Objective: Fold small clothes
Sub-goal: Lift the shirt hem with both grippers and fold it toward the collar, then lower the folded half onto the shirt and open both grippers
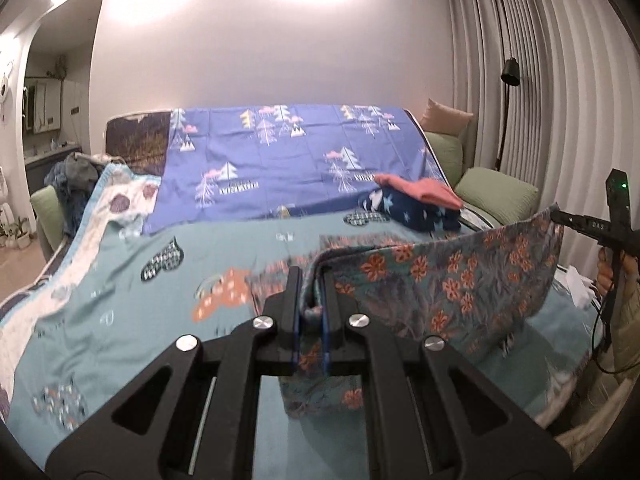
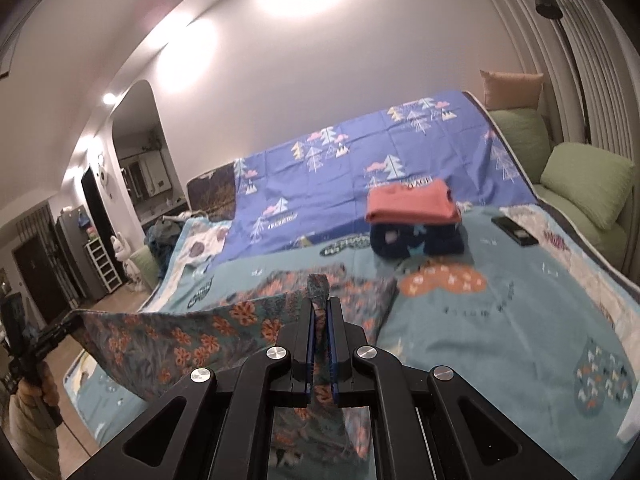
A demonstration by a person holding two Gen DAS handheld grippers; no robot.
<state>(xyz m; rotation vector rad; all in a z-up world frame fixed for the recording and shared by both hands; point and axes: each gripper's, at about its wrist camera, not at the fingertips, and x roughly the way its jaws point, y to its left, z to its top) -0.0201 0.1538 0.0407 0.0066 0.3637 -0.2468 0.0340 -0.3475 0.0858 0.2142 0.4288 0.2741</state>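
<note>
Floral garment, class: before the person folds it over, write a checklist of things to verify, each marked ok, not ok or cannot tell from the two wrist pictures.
1. Left claw pinches an edge of the floral garment: ok.
2. Right claw pinches another edge of it: ok.
3. Cloth hangs stretched between the two claws, lifted off the teal bedspread: ok.
4. Garment smooth, no bunching: cannot tell; the pictures are blurred and its far part lies rumpled.
5. Folded pile, pink piece on navy piece, stands apart from the garment: ok.
6. Black phone clear of the landing spot: ok, it lies off to the side.
</note>
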